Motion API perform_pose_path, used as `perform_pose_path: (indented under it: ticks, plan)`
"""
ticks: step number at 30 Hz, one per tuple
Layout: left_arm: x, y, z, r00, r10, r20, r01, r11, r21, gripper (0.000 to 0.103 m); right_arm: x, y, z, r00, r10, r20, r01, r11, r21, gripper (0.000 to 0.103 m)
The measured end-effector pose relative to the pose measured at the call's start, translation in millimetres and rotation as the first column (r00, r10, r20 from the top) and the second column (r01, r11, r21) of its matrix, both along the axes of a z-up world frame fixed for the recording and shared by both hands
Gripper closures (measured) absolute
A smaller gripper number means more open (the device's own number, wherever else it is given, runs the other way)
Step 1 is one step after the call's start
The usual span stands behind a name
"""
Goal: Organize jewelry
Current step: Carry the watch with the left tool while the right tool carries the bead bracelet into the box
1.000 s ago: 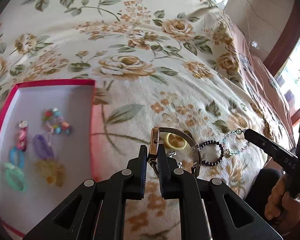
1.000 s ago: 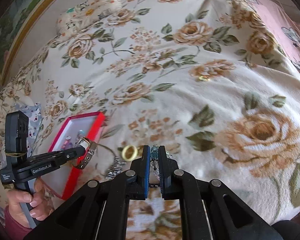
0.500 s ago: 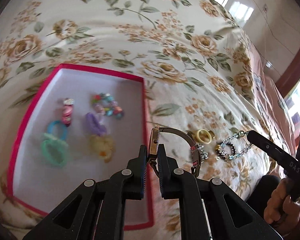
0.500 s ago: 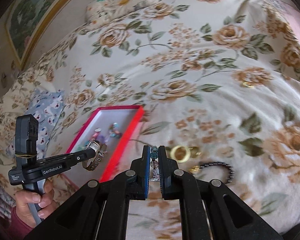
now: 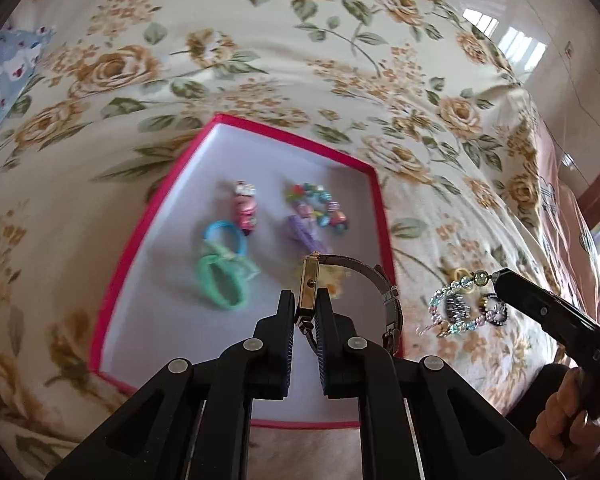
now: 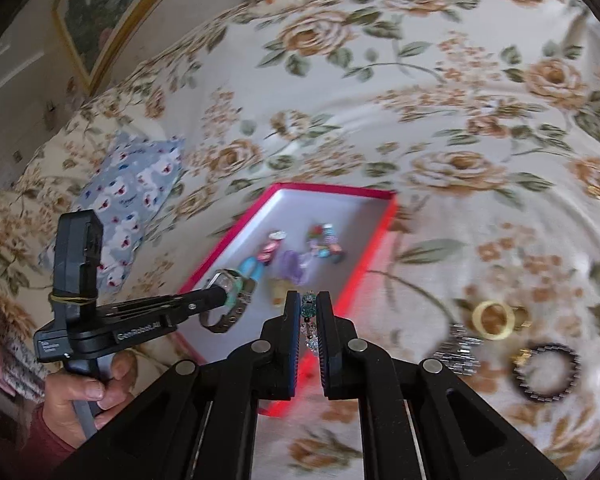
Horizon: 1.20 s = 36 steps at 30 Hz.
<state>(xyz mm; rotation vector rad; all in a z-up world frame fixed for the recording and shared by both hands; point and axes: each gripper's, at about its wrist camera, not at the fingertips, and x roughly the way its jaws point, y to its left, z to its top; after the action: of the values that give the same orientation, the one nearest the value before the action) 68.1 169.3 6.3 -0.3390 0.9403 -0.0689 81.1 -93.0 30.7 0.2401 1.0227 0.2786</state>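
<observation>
A cream bedspread printed with tan roses (image 5: 284,40) covers the whole surface; a gold-framed picture (image 6: 100,12) hangs on the far left wall and a blue patterned pillow (image 6: 128,188) lies left of the shallow red-rimmed box with a white floor (image 5: 383,216). The box holds a pink charm (image 5: 245,205), a multicoloured bead bracelet (image 5: 320,208), a purple clip (image 5: 304,234) and blue and green hair loops (image 5: 220,268), leaving bare floor along its near and left sides.

The left gripper (image 5: 309,304) is clamped on the gold-cased wristwatch with a grey strap (image 5: 310,288), held above the box's near right part. The right gripper (image 6: 309,308) pinches the pale crystal bead bracelet (image 5: 456,304), which seems to hang just right of the box's right rim. On the spread right of the box lie a yellow ring (image 6: 494,318), a silver link band (image 6: 458,352) and a dark bead bracelet (image 6: 548,372).

Against half a second ago, the box has drawn nearer both cameras, so the watch, then at its right rim, now hangs over the floor
</observation>
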Motion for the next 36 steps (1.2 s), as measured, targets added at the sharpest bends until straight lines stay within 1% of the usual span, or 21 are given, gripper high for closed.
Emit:
perform_pose_path:
  ticks: [4,11,17,21,24,29,36]
  plan:
    - [-7,15,-2,0.999,0.032,-0.010,-0.032,0.999,0.001,0.094,6,25,-6,0.998,0.058,-0.010,-0.058,0.998,0.018,0.096]
    - [-17,36,-11,0.996,0.088,-0.034,-0.088,0.996,0.010,0.094,12,58,-16,0.991,0.129,-0.032,-0.127,0.991,0.048,0.096]
    - [-11,46,-22,0.990,0.125,-0.068,-0.123,0.992,0.026,0.094,17,81,-31,0.983,0.175,-0.052,-0.171,0.983,0.058,0.096]
    - [-2,46,-30,0.989,0.123,-0.086,-0.121,0.992,0.025,0.094,20,80,-52,0.982,0.163,-0.101,-0.157,0.986,0.059,0.096]
    - [4,47,-39,0.987,0.124,-0.102,-0.121,0.992,0.038,0.094,21,72,-62,0.983,0.137,-0.125,-0.133,0.990,0.040,0.096]
    - [13,43,-43,0.987,0.121,-0.106,-0.114,0.991,0.071,0.093,25,55,-71,0.985,0.098,-0.139,-0.101,0.995,-0.015,0.096]
    - [15,36,-45,0.988,0.118,-0.104,-0.107,0.988,0.109,0.093,31,49,-87,0.981,0.092,-0.168,-0.103,0.993,-0.058,0.096]
